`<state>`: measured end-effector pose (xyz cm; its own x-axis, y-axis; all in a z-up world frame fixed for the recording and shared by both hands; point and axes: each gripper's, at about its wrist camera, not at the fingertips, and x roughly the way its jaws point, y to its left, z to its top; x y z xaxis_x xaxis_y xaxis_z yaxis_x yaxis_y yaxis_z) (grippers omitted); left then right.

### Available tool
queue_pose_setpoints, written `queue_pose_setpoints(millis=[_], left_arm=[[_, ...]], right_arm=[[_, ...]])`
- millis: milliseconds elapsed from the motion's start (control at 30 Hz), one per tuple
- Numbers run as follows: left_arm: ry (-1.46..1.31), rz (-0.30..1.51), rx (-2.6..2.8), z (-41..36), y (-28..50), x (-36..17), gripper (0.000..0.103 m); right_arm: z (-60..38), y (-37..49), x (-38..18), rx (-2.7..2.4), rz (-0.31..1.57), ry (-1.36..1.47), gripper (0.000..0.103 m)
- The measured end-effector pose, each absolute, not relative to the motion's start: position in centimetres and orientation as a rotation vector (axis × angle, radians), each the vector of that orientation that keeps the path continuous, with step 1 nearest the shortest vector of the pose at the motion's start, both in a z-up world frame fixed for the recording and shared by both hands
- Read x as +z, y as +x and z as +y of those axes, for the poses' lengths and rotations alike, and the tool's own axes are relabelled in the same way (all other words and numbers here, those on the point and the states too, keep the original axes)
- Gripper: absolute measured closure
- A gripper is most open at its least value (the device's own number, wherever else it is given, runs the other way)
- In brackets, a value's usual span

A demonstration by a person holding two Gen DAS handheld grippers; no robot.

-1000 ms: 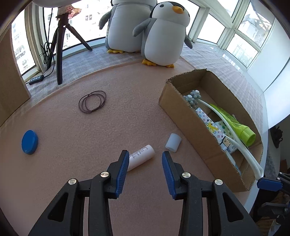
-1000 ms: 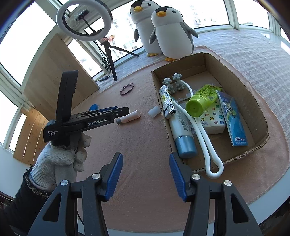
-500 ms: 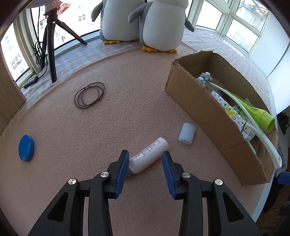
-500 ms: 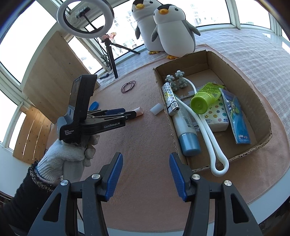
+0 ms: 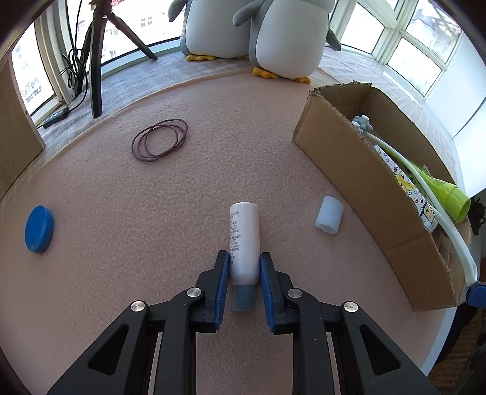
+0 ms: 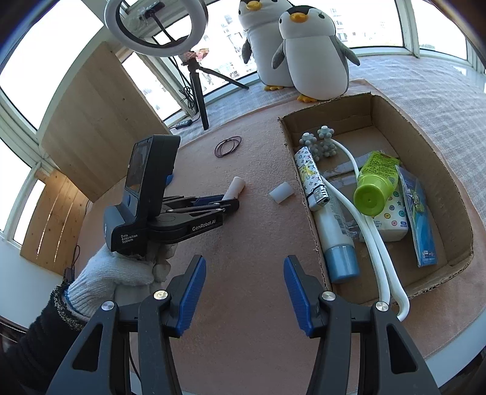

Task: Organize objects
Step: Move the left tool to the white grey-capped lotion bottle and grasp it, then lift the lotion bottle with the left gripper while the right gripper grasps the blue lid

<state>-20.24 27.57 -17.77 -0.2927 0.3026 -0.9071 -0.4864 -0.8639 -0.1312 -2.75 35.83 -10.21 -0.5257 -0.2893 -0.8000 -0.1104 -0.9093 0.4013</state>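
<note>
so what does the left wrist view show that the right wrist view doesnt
Only the left wrist view shows the whole blue lid on the mat, and the left tongs closed on the white tube near its grey cap. Only the right wrist view shows the ring light, the gloved hand, the open right tongs and the blue-capped tube inside the box. Both show the cardboard box, hair ties, small white cap and plush penguins.

Two penguins (image 6: 316, 57), one box (image 6: 431, 152), one tube (image 5: 244, 240), one cap (image 5: 329, 210).
</note>
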Motion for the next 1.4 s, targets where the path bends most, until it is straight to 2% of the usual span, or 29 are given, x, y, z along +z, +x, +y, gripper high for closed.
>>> queue_pose_setpoints(millis=[367, 700, 933, 1067, 1400], left_arm=[[-1.521, 0.087, 2.259, 19.9, -18.7, -17.6, 0.081], [-1.594, -0.048, 2.416, 9.5, -17.7, -17.5, 0.081], [-1.619, -0.148, 2.486, 4.0, -16.9, -17.6, 0.081], [-1.626, -0.196, 2.509, 2.0, -16.6, -17.6, 0.081], [-1.641, -0.271, 2.515, 0.4, -16.2, -17.6, 0.081]], right_arm=[[32.9, -8.0, -11.1, -2.545, -0.529, 1.475, 0.053], [25.7, -14.9, -12.7, -2.480, -0.346, 1.446, 0.053], [21.1, -19.6, -14.6, -2.415, -0.313, 1.482, 0.051], [18.3, -21.8, -15.4, -2.412, -0.218, 1.477, 0.046], [12.8, -25.6, -17.7, -2.406, 0.016, 1.497, 0.044]])
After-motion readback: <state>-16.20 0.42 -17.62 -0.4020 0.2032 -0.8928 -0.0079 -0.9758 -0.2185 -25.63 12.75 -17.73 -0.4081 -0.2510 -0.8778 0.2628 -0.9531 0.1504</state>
